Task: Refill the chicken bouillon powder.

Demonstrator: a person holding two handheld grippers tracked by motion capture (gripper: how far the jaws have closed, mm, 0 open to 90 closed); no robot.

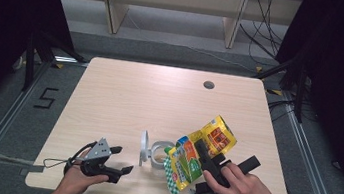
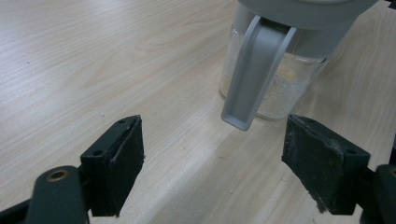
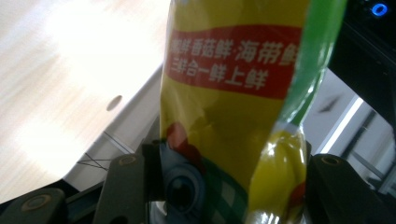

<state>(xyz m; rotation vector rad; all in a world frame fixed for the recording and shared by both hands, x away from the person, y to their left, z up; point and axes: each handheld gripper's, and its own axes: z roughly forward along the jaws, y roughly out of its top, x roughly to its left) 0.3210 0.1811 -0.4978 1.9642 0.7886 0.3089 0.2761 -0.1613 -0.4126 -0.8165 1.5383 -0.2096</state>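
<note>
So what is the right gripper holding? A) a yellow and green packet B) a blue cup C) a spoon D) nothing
A: the right gripper has its jaws closed on the yellow and green packet, held up over the open jar.

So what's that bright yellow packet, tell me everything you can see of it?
The yellow packet is a glossy, crinkled plastic pouch, yellow with green edges, a red band of white Chinese characters and a green-checked corner. The right gripper is clamped on it, holding it tilted above the table's near right part, its lower end over a clear jar with a grey lid swung open. Its contents are hidden.
</note>
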